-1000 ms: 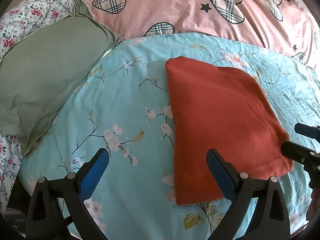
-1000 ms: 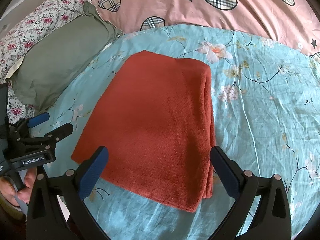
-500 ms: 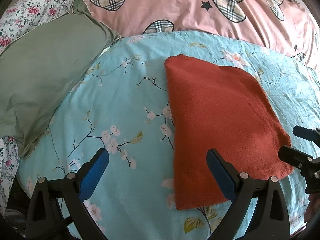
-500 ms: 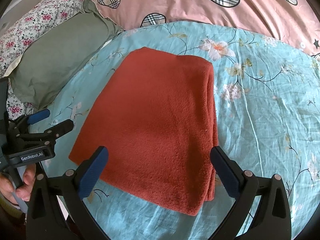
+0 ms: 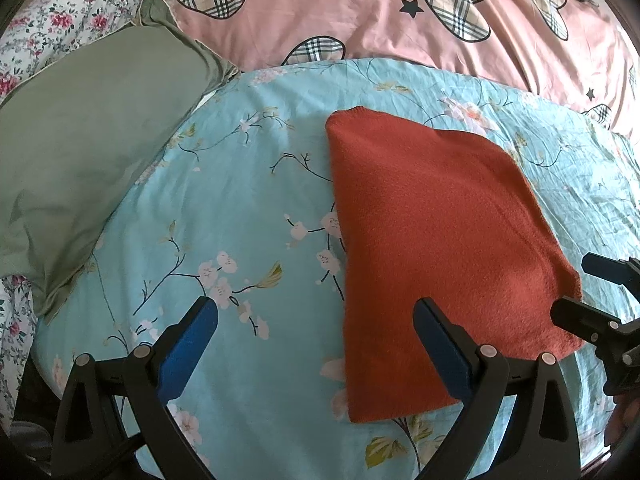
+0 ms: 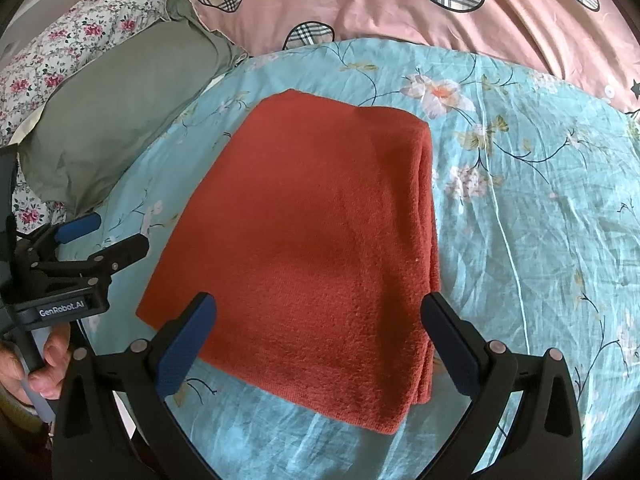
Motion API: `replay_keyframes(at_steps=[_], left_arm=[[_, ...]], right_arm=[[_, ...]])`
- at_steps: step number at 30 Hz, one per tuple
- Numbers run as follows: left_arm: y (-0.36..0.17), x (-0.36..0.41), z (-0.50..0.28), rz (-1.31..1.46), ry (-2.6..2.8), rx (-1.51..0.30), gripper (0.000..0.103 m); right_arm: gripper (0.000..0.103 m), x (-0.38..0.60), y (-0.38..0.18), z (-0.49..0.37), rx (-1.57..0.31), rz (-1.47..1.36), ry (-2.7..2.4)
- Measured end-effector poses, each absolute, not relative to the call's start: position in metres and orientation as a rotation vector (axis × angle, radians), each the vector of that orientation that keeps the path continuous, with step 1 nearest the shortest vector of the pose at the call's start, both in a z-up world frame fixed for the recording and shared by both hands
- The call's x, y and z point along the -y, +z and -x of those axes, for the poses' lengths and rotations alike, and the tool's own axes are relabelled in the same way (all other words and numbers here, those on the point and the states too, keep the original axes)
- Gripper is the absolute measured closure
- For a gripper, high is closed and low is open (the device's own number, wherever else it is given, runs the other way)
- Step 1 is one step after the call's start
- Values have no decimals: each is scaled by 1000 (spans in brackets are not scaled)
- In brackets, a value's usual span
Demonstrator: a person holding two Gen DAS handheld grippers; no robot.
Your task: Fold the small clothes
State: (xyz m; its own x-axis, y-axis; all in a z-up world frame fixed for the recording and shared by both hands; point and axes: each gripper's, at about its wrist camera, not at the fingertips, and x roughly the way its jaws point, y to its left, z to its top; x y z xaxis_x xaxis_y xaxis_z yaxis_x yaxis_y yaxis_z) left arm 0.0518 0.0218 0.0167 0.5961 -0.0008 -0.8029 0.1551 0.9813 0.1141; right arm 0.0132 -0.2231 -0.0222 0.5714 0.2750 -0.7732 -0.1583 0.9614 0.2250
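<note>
While both grippers, left (image 5: 316, 344) and right (image 6: 320, 336), hang wide open and empty, the red cloth (image 6: 312, 248) lies folded flat on the blue sheet (image 6: 540, 220). A pinch at its stacked right edge (layers look loose) could catch only the top layer and undo the fold.

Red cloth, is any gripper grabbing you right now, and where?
Nothing is held. The folded red cloth lies flat on the blue flowered sheet. The left gripper and right gripper both have jaws open, empty.
</note>
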Motion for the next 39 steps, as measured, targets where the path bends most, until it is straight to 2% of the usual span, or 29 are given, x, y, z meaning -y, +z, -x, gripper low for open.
replay_keyframes(at_steps=[39], left_arm=[[20,-15,-65,-164,-108,-945,4]], right_arm=[[1,226,-15,-23,-902,-126,254]])
